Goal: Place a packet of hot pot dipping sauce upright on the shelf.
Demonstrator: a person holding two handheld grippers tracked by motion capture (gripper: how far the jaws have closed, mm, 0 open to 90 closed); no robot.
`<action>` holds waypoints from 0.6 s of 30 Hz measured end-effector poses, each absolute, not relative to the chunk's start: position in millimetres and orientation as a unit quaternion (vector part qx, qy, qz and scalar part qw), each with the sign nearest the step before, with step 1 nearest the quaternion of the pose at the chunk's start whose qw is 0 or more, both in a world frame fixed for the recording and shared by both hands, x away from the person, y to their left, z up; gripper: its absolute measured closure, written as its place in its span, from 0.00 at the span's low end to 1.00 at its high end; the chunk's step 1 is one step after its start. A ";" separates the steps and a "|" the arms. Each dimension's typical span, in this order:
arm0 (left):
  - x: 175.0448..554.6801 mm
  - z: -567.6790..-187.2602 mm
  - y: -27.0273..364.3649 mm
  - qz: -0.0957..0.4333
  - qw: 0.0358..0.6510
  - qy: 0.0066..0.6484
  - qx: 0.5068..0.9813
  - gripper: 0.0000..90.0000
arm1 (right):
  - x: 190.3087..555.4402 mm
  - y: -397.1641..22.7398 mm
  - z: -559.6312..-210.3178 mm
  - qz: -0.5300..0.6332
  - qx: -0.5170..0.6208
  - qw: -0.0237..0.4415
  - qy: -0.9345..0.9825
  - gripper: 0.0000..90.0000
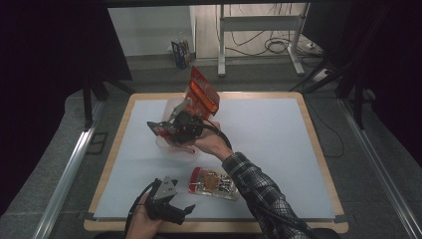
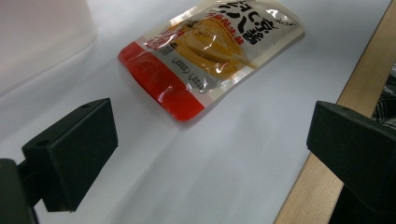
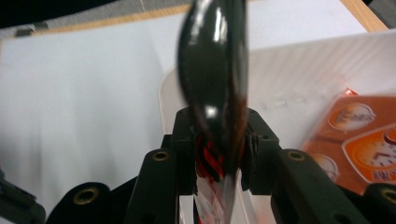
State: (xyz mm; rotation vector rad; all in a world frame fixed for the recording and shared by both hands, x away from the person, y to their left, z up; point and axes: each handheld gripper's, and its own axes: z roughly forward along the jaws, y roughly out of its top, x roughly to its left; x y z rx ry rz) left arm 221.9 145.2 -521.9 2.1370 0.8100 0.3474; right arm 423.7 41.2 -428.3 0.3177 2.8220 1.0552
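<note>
Left gripper (image 1: 171, 209) at table's 7 o'clock edge, jaws wide apart, nothing between them. Flat red-and-cream printed foil pouch (image 1: 214, 182) lies on white tabletop (image 1: 278, 149) at its 2 o'clock, near, not touching; in left gripper view pouch (image 2: 210, 51) sits beyond jaws at 12 o'clock.

Right gripper (image 1: 169, 128) near table centre, over translucent plastic tub (image 1: 176, 149), jaws clamped on dark glossy red-striped packet (image 3: 215, 79). Orange printed packet (image 1: 201, 92) stands tilted in tub at 1 o'clock of gripper.

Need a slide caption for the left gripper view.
Open left gripper faces a glossy red, white and yellow food pouch lying flat on the white tabletop.
</note>
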 end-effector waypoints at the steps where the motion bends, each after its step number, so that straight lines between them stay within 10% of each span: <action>1: 221.9 -521.9 145.1 0.137 0.403 0.321 0.846 0.02 | 423.7 42.3 -428.2 0.349 0.104 0.057 0.930 0.77; 18: 222.1 -522.5 144.4 0.136 0.400 0.319 0.849 0.02 | 426.5 35.4 -446.8 0.347 0.117 0.048 0.929 0.61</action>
